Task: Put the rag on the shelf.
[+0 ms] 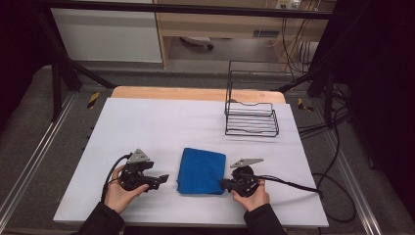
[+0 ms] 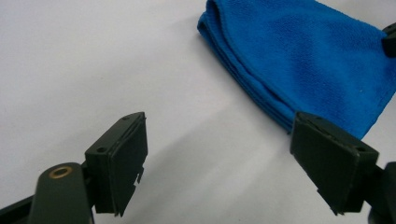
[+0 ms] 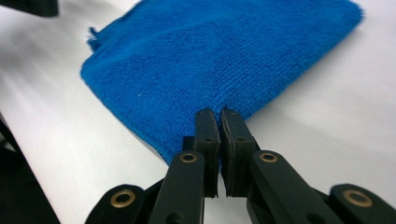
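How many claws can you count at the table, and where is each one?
2. The left claw sits on the white table, left of the folded blue cloth, jaws apart. The right claw is at the cloth's right edge, jaws shut on it.

Fuzzy blue terry cloth (image 3: 219, 56); smooth matt white table (image 1: 147, 127)

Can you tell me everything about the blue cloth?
The blue cloth is soft and fuzzy like a towel, folded into a thick square with layered edges. It lies flat on the white table, near the front. The right tongs pinch its edge, shut tight. The left tongs stand open beside it, not touching.
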Available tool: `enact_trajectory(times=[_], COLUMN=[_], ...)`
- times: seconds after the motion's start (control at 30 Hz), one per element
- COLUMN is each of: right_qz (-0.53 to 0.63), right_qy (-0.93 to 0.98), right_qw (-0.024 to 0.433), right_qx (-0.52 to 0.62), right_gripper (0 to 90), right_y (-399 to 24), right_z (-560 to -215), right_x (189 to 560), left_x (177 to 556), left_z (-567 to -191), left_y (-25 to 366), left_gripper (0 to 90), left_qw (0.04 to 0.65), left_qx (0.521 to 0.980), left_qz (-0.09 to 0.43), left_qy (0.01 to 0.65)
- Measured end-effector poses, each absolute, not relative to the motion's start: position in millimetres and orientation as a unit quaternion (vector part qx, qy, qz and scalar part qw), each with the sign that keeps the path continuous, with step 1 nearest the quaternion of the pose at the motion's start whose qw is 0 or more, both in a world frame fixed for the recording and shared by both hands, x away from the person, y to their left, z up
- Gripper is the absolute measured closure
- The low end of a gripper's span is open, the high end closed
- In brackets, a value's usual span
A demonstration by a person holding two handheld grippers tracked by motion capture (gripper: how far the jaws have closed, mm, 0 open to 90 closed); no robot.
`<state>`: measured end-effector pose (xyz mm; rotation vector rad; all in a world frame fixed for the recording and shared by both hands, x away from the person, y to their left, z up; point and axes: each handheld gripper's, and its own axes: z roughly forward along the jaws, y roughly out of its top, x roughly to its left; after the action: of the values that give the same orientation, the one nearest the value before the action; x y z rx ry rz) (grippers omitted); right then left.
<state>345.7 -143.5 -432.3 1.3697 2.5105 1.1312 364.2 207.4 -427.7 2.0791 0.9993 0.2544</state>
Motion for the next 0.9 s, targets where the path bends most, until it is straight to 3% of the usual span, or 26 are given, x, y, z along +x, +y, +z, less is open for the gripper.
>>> enact_trajectory(times=[0.27,0.33,0.4,0.47,0.5,0.73,0.9], right_qz=[0.344,0.343,0.357,0.365,0.392,0.459,0.466], right_qy=[0.834,0.837,0.836,0.833,0.821,0.779,0.772], right_qw=[0.043,0.048,0.057,0.062,0.077,0.120,0.128], right_qx=[0.429,0.424,0.414,0.412,0.409,0.410,0.413], right_gripper=[85.8,82.2,72.3,69.2,57.6,24.2,12.6], right_y=[-156,-156,-158,-159,-166,-193,-205], right_z=[-431,-432,-430,-428,-423,-415,-415], right_x=[349,348,348,349,351,364,375], left_x=[363,363,364,365,367,382,398], left_z=[-427,-426,-424,-421,-420,-414,-407], left_y=[205,204,202,201,200,183,170], left_gripper=[18.3,17.2,12.5,11.5,10.9,11.3,11.5], left_qw=[0.402,0.403,0.407,0.410,0.411,0.395,0.393], left_qx=[0.822,0.824,0.824,0.824,0.823,0.831,0.832], left_qz=[0.098,0.095,0.090,0.087,0.083,0.086,0.097], left_qy=[0.391,0.388,0.385,0.380,0.383,0.381,0.380])
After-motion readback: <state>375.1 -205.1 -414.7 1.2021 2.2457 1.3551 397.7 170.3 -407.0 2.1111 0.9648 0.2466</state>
